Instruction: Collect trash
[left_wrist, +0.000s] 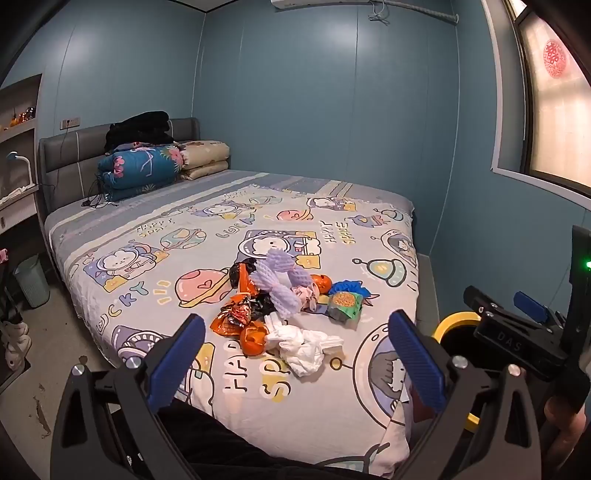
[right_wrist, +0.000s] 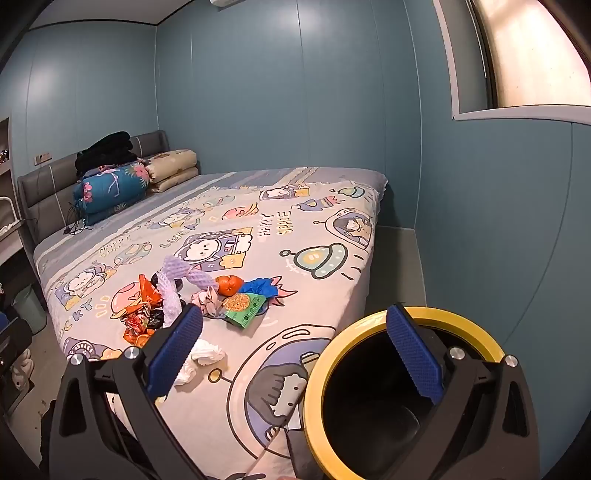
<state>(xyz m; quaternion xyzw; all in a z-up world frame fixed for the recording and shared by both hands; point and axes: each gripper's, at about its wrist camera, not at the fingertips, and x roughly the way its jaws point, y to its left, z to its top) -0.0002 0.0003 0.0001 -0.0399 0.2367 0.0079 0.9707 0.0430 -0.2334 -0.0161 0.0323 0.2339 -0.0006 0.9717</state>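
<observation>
Left wrist view, left claw (left_wrist: 295, 354) spread wide, empty, crumpled white tissue (left_wrist: 304, 345) and trash pile (left_wrist: 280, 295) just ahead on the bed (left_wrist: 147, 236), right claw (right_wrist: 295, 354) equally wide, empty, yellow-rimmed bin (right_wrist: 332, 354) beneath its right finger.

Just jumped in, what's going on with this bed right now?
A trash pile lies on the bed: wrappers, purple foam netting, crumpled white tissue, orange peel. Both grippers are open and empty. The left gripper faces the pile; the right gripper hovers near the yellow-rimmed bin. Nothing picked up yet.
</observation>
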